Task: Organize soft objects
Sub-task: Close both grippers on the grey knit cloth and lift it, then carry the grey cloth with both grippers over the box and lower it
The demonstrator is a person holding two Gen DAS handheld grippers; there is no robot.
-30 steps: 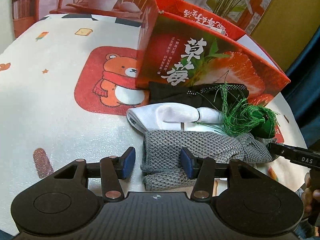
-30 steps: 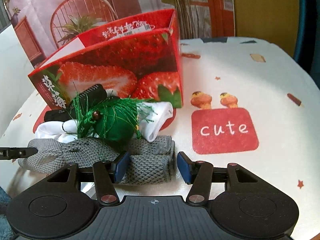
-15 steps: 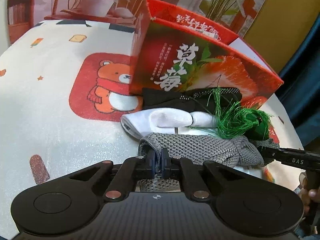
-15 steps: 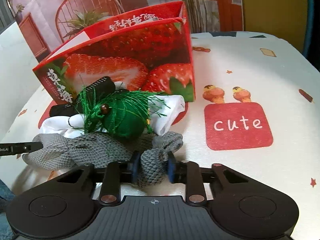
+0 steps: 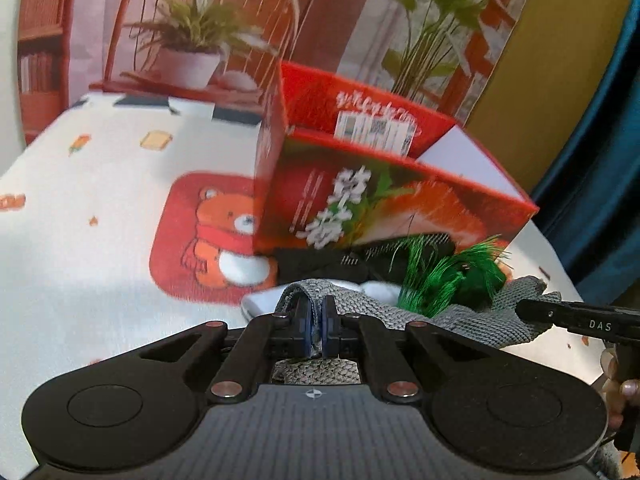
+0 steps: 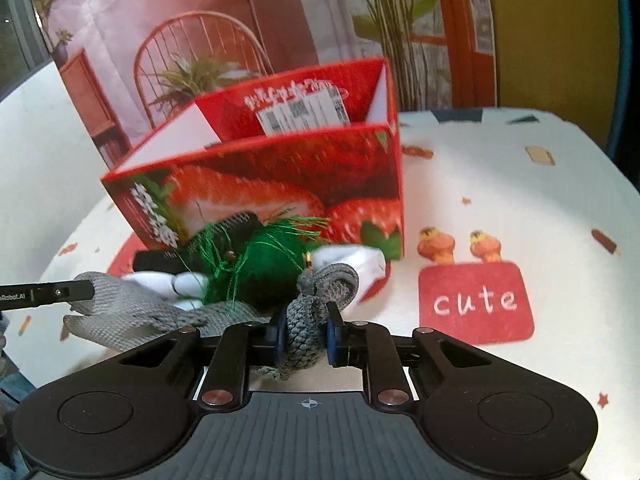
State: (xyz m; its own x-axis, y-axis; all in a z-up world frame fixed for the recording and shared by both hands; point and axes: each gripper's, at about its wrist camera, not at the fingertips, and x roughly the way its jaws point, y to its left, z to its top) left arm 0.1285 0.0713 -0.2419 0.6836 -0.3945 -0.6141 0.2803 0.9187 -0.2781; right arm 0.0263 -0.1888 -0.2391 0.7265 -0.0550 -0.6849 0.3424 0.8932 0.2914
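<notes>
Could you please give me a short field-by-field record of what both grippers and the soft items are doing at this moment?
left gripper: shut on one end of the grey knit cloth
right gripper: jaws closing, pinching the cloth's other end
green tassel ball: resting on the cloth
white cloth: beneath the tassel ball
black item: against the strawberry box
box: open-topped, nothing visible inside

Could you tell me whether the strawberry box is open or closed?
Open: the strawberry box has no lid, and its white inner walls show.

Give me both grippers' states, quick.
Left gripper: shut on the grey knit cloth.
Right gripper: still closing, pads pressing the same cloth.
</notes>
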